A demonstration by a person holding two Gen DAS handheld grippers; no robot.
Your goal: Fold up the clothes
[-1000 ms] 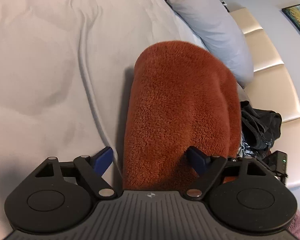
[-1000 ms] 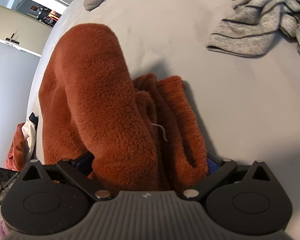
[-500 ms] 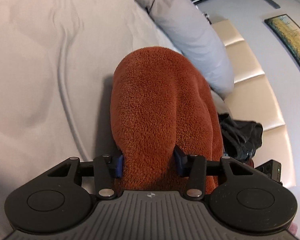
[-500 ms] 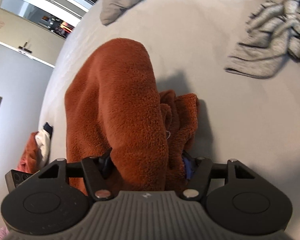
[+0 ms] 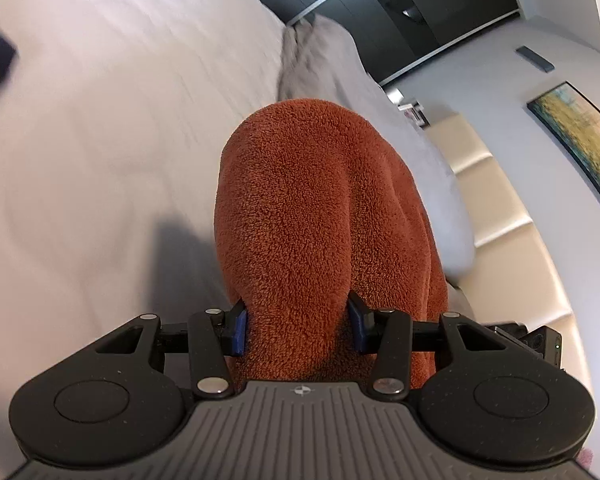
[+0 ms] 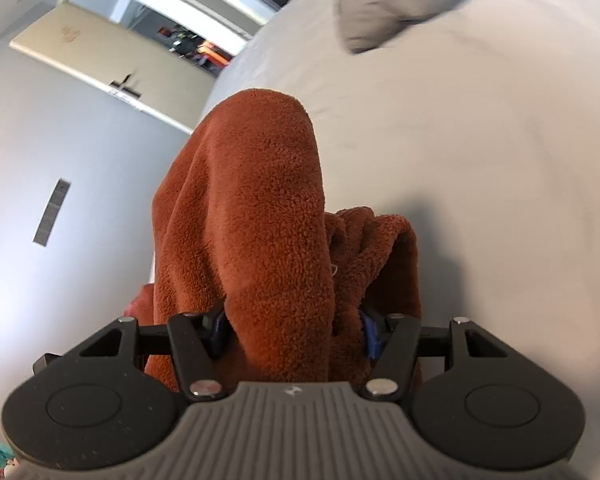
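Above the grey bed (image 5: 100, 160), the left gripper (image 5: 298, 330) and right gripper (image 6: 294, 330) each clenched the rust fleece garment (image 5: 300, 208), bunched and lifted; level, matched hands would likely fold it squarely.

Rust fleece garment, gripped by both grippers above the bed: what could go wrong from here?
1. The left gripper and right gripper each pinch a thick bunch of the rust fleece garment, so plush layers may slip out.
2. Loose folds hang bunched beside the right grip; laid on the bed, they could crease the fold.
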